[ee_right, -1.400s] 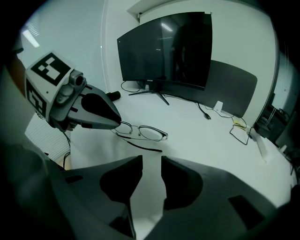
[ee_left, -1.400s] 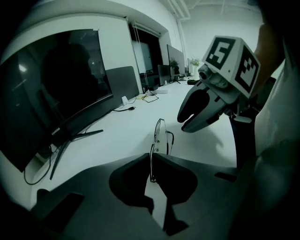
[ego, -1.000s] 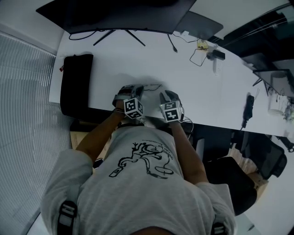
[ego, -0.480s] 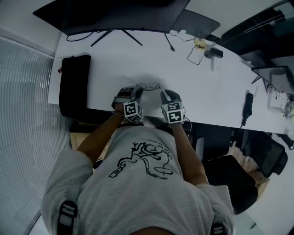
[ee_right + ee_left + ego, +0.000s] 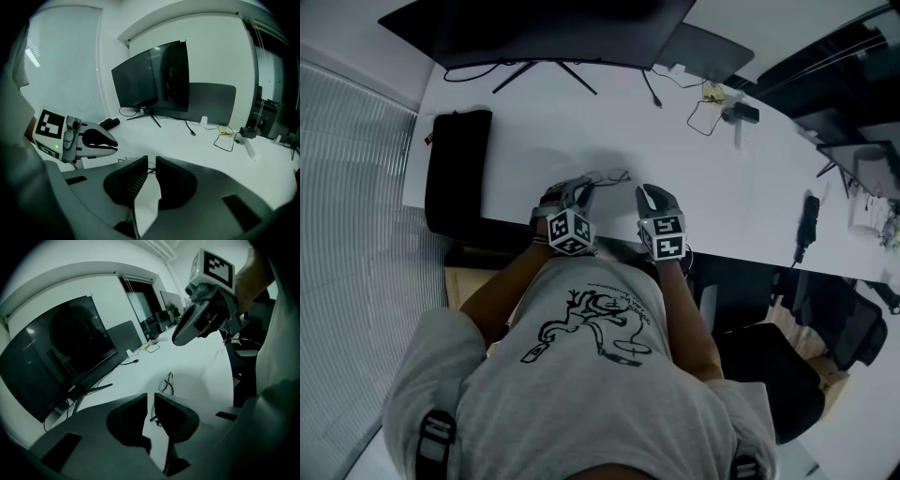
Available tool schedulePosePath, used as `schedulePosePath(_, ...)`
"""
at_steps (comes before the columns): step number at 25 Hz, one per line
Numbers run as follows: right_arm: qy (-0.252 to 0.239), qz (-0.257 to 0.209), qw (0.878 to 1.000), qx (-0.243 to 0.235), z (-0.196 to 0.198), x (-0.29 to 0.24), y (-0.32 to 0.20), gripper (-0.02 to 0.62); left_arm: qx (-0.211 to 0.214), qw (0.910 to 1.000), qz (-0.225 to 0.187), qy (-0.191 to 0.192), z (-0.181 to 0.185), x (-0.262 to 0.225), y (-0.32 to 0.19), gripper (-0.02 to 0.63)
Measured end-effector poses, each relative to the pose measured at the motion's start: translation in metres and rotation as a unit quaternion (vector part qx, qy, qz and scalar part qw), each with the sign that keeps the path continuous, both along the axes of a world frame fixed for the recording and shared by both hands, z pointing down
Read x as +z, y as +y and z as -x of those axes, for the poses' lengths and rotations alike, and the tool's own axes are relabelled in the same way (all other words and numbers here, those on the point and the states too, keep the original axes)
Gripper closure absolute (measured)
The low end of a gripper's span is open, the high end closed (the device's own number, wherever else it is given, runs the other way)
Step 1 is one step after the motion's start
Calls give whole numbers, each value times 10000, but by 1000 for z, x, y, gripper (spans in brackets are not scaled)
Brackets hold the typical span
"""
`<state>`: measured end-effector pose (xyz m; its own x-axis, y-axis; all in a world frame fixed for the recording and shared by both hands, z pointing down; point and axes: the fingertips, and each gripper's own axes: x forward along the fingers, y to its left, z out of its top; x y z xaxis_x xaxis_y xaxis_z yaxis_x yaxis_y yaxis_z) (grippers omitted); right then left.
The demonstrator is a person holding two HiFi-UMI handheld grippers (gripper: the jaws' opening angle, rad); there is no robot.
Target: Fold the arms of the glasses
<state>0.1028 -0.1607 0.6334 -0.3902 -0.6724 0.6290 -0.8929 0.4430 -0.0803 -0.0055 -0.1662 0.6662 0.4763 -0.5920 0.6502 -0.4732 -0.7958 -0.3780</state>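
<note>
At the centre of the head view, the glasses (image 5: 609, 175) lie on the white worktop (image 5: 694, 169). The left tongs (image 5: 150, 397) are slightly apart and empty. The right tongs (image 5: 151, 161) are closing on nothing.

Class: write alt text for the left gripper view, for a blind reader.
The left gripper, jaws slightly apart, points at glasses lying on a white table. The right gripper hovers above, jaws closing on nothing; a monitor stands left.
</note>
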Motion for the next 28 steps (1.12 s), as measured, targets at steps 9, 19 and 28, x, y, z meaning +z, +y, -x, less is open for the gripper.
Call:
schedulePosePath(9,-310,-382,9988,41,-6,-61,3,549,-593,9871,281,1460,-5,-81,-3,565)
schedulePosePath(19,-530,-877,9947,-48,-7,-149,4,558,-800,9607,354,2634,-5,-172,-5,575)
schedulePosePath(28,-559,-1310,9895,-229,-1,-216,9,563,-699,9455,196,3175,-3,-233,2,575)
